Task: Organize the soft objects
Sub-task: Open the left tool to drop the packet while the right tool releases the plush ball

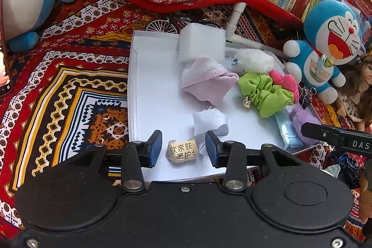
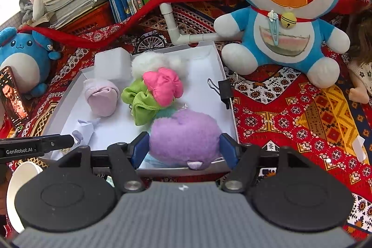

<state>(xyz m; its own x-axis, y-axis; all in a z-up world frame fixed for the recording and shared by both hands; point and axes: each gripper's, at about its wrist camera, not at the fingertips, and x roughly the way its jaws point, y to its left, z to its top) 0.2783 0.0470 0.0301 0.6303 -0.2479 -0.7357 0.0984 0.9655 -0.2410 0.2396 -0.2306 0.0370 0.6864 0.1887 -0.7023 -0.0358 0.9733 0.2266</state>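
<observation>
- The left gripper (image 1: 183, 148) stands open over the near edge of the white tray (image 1: 153, 76); a small crumpled packet (image 1: 183, 150) with printed characters lies between its pads, clear of both. It looks light and crushable, so a gentle pinch across its short sides should do.
- The right gripper (image 2: 183, 147) brackets a purple plush (image 2: 183, 138) at the tray's near right corner, pads touching its flanks. Whether it is squeezed or only framed I cannot tell. It will give under pressure and spring back; grip across the middle of the body, not the little ear.
- Just beyond the packet, a white tissue scrap (image 1: 210, 121): almost weightless, tears easily, best pinched at a fold.
- Mid-tray, a pink knit hat (image 1: 204, 77) and a green scrunchie (image 1: 264, 91) with a pink puff (image 1: 284, 83) against it: limp cloth, take a bunched ridge.
- At the far edge, a white foam block (image 1: 202, 43) and white fluff (image 1: 254, 59): light; the block is firmer, so take it by its flat sides.
</observation>
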